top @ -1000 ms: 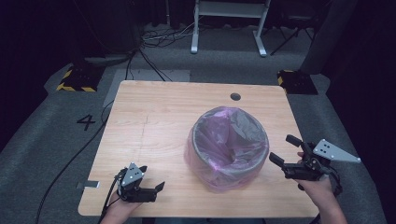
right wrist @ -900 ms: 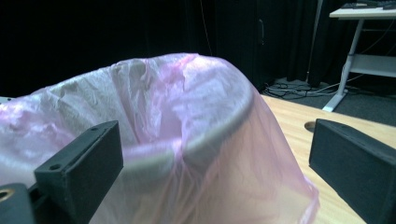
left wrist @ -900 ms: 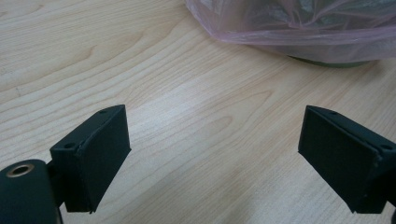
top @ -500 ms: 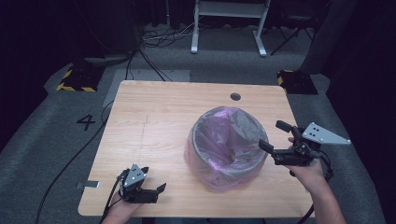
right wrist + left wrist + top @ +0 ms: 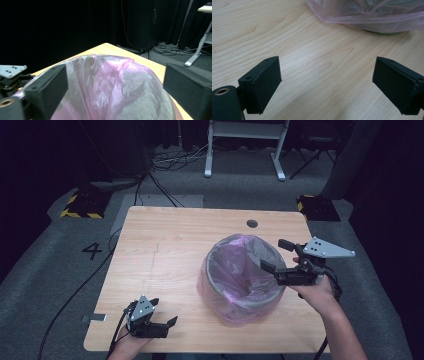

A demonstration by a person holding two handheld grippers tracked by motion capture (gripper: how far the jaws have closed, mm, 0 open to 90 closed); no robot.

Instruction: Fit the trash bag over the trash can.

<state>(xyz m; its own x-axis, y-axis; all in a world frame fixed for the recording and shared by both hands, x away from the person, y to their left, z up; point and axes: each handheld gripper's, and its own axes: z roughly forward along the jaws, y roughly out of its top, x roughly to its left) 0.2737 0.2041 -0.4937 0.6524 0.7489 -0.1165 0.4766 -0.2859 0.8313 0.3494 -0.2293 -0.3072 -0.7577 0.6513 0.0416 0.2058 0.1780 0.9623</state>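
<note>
Right gripper (image 5: 278, 256), jaws wide and just narrowing a bit with nothing pinched yet, hung at the bin's (image 5: 239, 279) right rim mid-table, so best eased onto the pink bag's (image 5: 227, 292) edge only; left gripper (image 5: 166, 313) parked open, empty.

Left hand-held gripper (image 5: 162, 324): black body, grey 3-cornered plate w/ screws, black cable. Right hand-held gripper (image 5: 275, 256): same, larger plate. Jaws: flat black blocks, small screw holes. Forearms bare.
</note>
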